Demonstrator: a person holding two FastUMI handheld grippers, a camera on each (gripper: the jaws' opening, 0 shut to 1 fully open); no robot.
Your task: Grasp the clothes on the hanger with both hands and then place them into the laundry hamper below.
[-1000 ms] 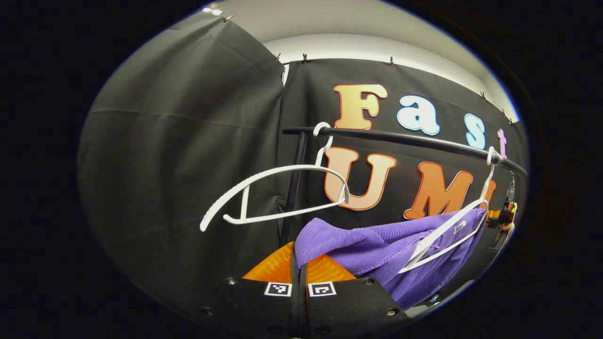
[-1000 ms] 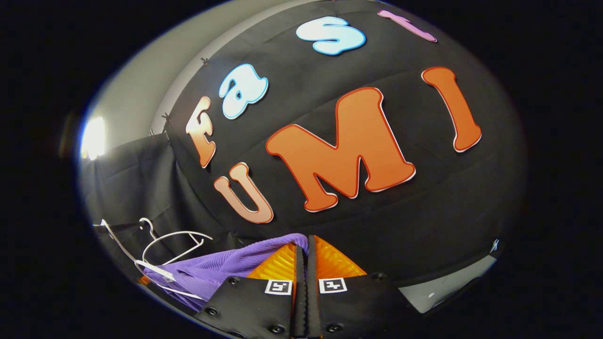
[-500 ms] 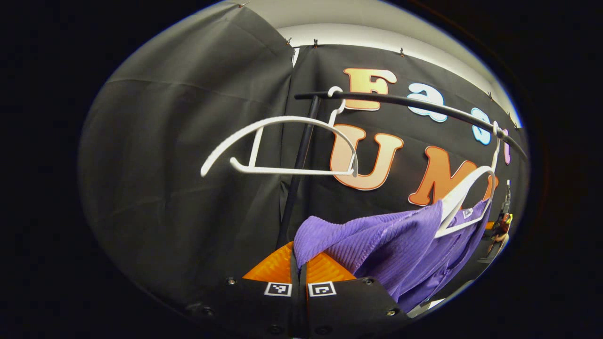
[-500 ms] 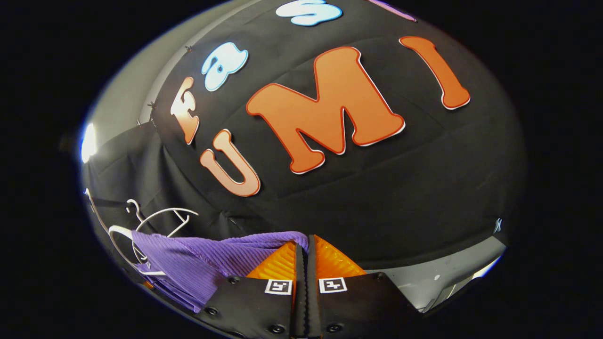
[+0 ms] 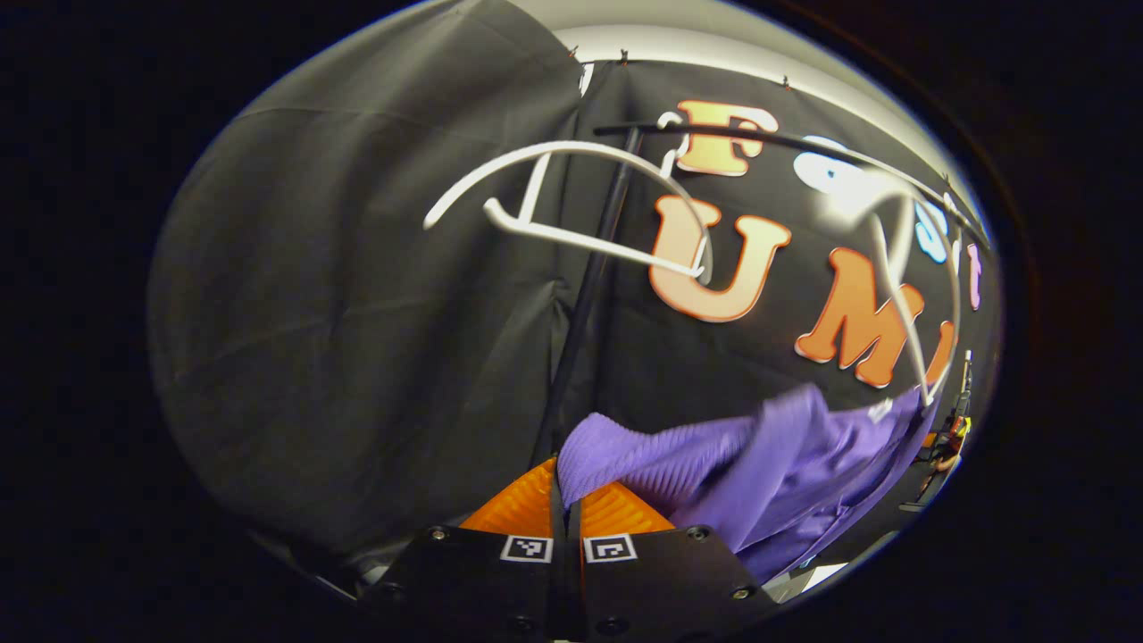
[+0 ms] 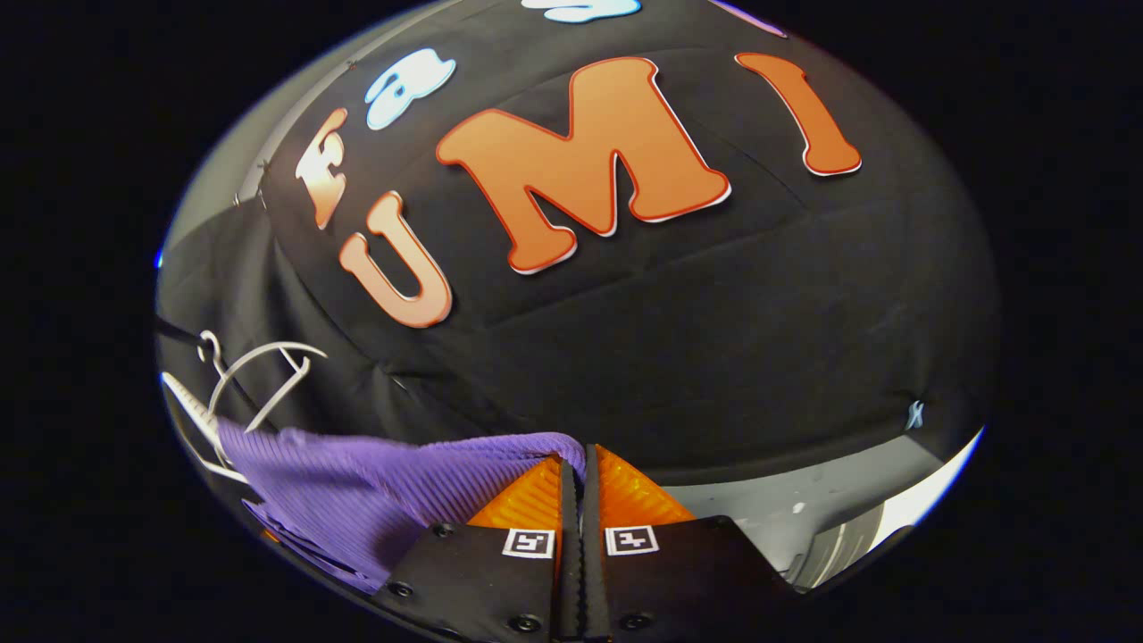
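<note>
In the left gripper view a purple ribbed garment (image 5: 786, 464) stretches from my left gripper (image 5: 564, 471) off to the right. That gripper is shut on the garment's near edge. A white hanger (image 5: 897, 259), blurred, swings on the black rail (image 5: 804, 143) just above the cloth. In the right gripper view the same garment (image 6: 357, 482) runs leftward from my right gripper (image 6: 579, 457), which is shut on its other edge. The right gripper also appears small at the far right of the left gripper view (image 5: 948, 433).
A bare white hanger (image 5: 571, 201) hangs near the rail's left end, beside the black upright post (image 5: 580, 330). Two white hangers (image 6: 254, 375) sit at the left edge of the right gripper view. Grey floor (image 6: 804, 509) lies below the wall cloth.
Both grippers have moved down with the purple garment. The cloth has slid off its hanger, which now swings blurred above it. Rail and hangers sit higher in the left gripper view.
</note>
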